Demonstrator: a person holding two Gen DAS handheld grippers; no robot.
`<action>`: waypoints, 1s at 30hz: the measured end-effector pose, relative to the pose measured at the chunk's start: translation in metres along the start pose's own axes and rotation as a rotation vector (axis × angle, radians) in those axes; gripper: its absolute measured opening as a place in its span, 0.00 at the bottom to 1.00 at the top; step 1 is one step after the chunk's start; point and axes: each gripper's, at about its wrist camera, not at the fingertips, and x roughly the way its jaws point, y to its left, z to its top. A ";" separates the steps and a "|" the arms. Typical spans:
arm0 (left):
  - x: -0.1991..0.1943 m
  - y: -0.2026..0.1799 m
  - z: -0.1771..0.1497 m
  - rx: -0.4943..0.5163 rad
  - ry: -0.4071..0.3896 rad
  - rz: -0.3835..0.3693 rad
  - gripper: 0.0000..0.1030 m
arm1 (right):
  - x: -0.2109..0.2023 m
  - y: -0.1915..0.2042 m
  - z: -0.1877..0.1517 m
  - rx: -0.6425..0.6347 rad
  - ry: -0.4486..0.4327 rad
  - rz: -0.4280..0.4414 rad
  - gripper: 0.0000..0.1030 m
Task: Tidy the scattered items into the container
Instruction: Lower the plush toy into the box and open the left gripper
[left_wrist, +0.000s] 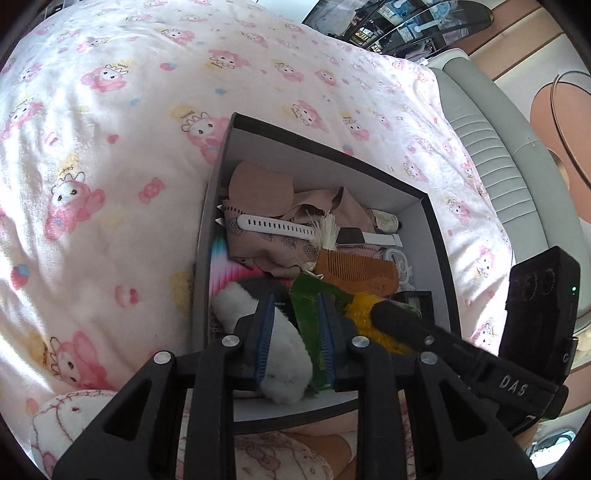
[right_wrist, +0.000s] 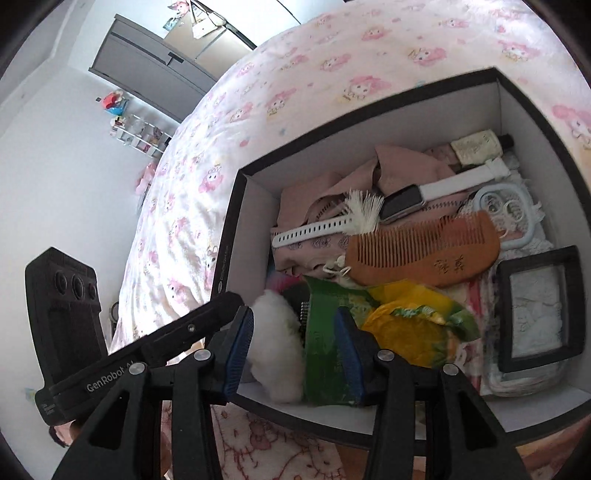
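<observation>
From the left wrist, the box (left_wrist: 218, 192) on the bed (left_wrist: 110, 147) already held watch (left_wrist: 347, 236), comb (left_wrist: 362, 269) and cloth — tidying looked nearly done — while the left gripper (left_wrist: 297, 332) stood parted around a white fluffy item (left_wrist: 284, 354) and green packet (left_wrist: 310, 325). From the right wrist, the right gripper (right_wrist: 295, 350) straddled both, grip uncertain; the comb's long axis ran across the box.

Wooden comb (right_wrist: 424, 254), fluffy white plush (right_wrist: 275, 350), glossy wrapper (right_wrist: 410, 325).

Black box (right_wrist: 369, 114) on bed holds comb (right_wrist: 421, 254), watch (right_wrist: 400, 203), snack packet (right_wrist: 406, 317).
</observation>
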 end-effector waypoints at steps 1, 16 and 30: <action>0.002 -0.001 -0.003 0.005 0.008 0.001 0.22 | -0.006 0.001 0.001 -0.010 -0.022 -0.010 0.41; -0.012 -0.001 -0.037 -0.071 0.049 0.071 0.25 | -0.020 -0.017 -0.013 0.001 -0.011 0.000 0.41; -0.001 -0.022 -0.017 0.044 -0.057 0.032 0.36 | -0.025 -0.002 -0.022 -0.163 -0.086 -0.280 0.41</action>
